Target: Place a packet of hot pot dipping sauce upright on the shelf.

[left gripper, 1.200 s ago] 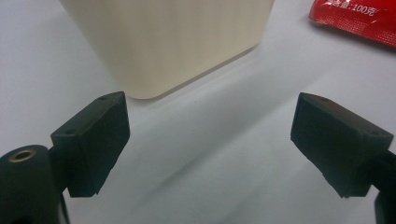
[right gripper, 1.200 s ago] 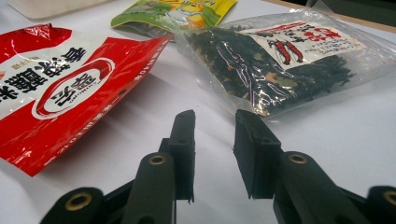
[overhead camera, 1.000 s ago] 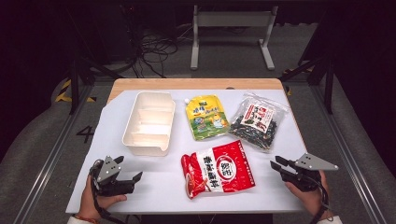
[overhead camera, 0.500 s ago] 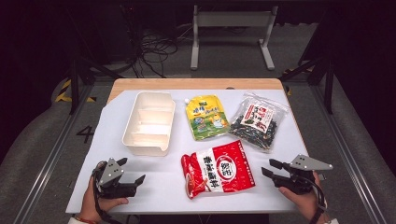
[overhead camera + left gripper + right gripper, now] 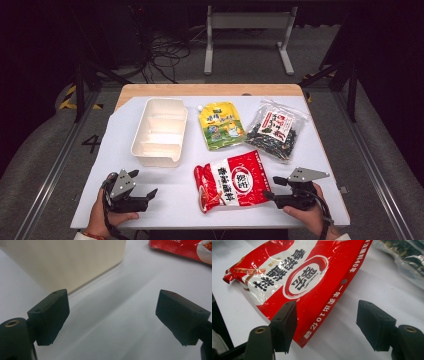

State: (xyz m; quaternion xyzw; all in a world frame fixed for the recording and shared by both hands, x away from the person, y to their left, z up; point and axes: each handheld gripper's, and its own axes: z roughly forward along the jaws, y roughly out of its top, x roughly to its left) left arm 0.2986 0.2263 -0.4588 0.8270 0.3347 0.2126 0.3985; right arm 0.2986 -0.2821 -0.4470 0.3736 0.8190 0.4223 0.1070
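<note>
Pouch, red (image 5: pixel 234 181), flat at table's (image 5: pixel 310 165) near edge. I've brought R gripper (image 5: pixel 269 187) in since 0.5 s ago; jaws apart, straddling its right edge. L gripper (image 5: pixel 152 194) apart, holding nothing, just below white tray (image 5: pixel 159 131).

- White divided tray (image 5: pixel 159 131), left half of table (image 5: pixel 125 165), long side running away from the viewer.
- Yellow pouch (image 5: pixel 221 124) lying flat just right of the tray.
- Clear bag of dark bits (image 5: pixel 272 131) beside the pouch, tilted, towards the right edge.
- Cables (image 5: pixel 167 55) on the floor behind.
</note>
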